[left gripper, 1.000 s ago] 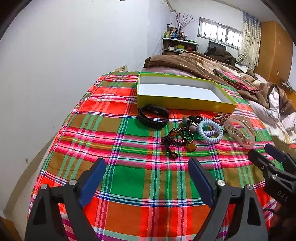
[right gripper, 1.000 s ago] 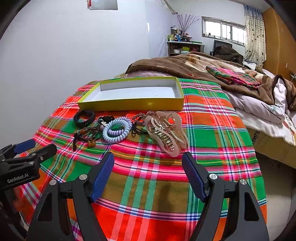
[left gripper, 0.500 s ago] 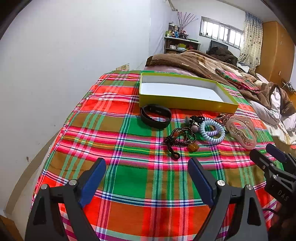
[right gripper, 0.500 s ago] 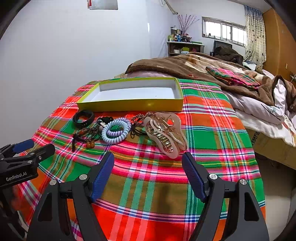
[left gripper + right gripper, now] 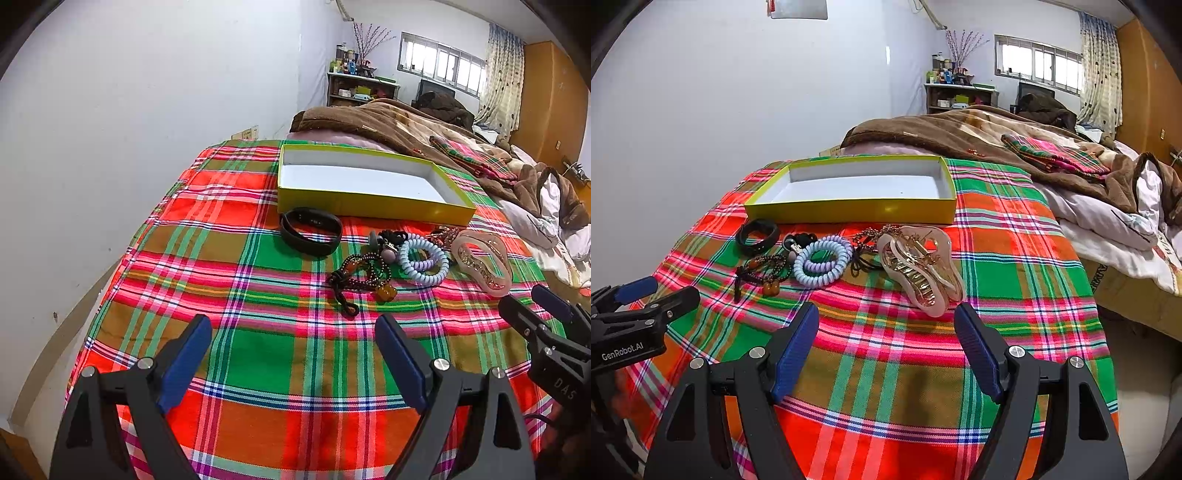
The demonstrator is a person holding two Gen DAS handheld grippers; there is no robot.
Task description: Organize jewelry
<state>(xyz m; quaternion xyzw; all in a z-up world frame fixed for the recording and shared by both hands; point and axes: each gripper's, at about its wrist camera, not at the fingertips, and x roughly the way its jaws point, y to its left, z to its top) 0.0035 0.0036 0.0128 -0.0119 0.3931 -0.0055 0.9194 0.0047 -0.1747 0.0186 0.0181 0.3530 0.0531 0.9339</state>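
A shallow yellow box [image 5: 373, 205] [image 5: 849, 210] with a white inside lies on the plaid cloth, nothing in it. In front of it sits a row of jewelry: a black wristband [image 5: 311, 230] [image 5: 757, 236], a dark beaded bracelet with amber beads [image 5: 364, 275] [image 5: 764, 267], a pale blue spiral hair tie [image 5: 424, 260] [image 5: 823, 261] and a pink hair claw [image 5: 484, 264] [image 5: 921, 267]. My left gripper [image 5: 293, 354] hovers open, short of the beads. My right gripper [image 5: 886, 343] hangs open just before the hair claw. Neither holds anything.
The plaid cloth [image 5: 258, 354] covers the near end of a bed beside a white wall [image 5: 129, 110]. Brown blankets [image 5: 960, 136] and white bedding [image 5: 1108, 225] pile up behind and to the right. A shelf [image 5: 362, 90] and a window stand at the back.
Both grippers have drifted slightly; the jewelry row sits a little lower and nearer in the views. Nothing was picked up or let go.
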